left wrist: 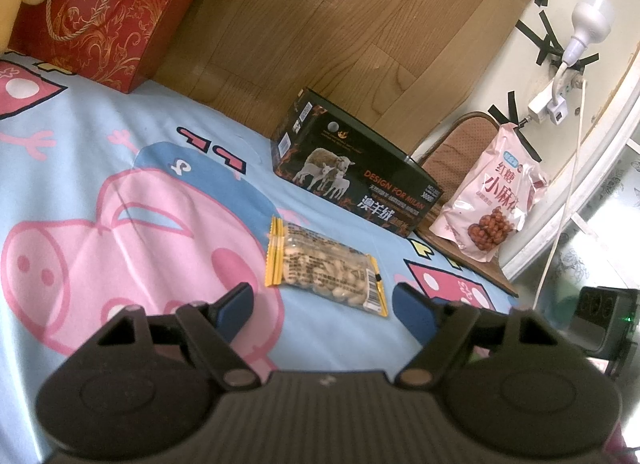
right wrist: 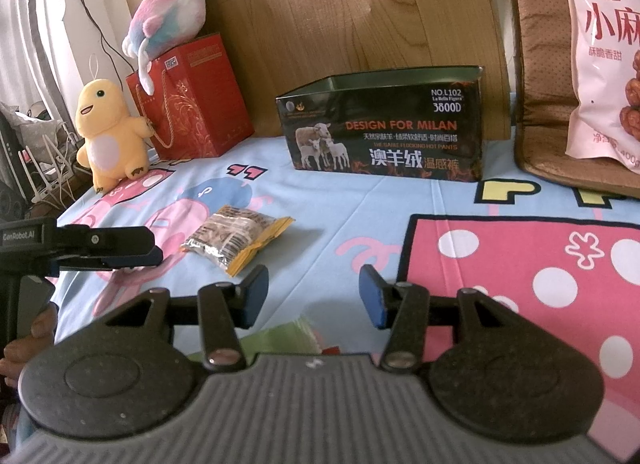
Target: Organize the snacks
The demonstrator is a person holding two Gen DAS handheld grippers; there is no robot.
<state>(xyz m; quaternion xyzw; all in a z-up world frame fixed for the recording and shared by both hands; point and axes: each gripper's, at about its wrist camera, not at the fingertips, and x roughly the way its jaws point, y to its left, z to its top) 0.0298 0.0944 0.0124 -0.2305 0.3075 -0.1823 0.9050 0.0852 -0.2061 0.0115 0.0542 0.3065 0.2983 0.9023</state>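
Observation:
A clear nut packet with yellow ends (left wrist: 326, 266) lies flat on the cartoon bedsheet, just ahead of my left gripper (left wrist: 324, 302), which is open with nothing between its blue pads. Seen from the right wrist, the same packet (right wrist: 236, 238) lies left of centre, and the left gripper (right wrist: 152, 254) reaches in from the left beside it. My right gripper (right wrist: 313, 290) is open over the sheet with nothing between its fingers, the packet ahead and to its left. A black open-topped box (right wrist: 384, 132) (left wrist: 352, 172) stands behind. A pink snack bag (right wrist: 604, 64) (left wrist: 490, 204) leans on a chair.
A red gift bag (right wrist: 192, 104), a yellow plush (right wrist: 110, 132) and a pastel plush (right wrist: 168, 12) stand at the back left against the wooden headboard (right wrist: 340, 16). The cushioned chair (right wrist: 544, 84) is at the right. Something green (right wrist: 288, 332) shows under the right gripper. Cables and a bulb (left wrist: 588, 24) hang on the wall.

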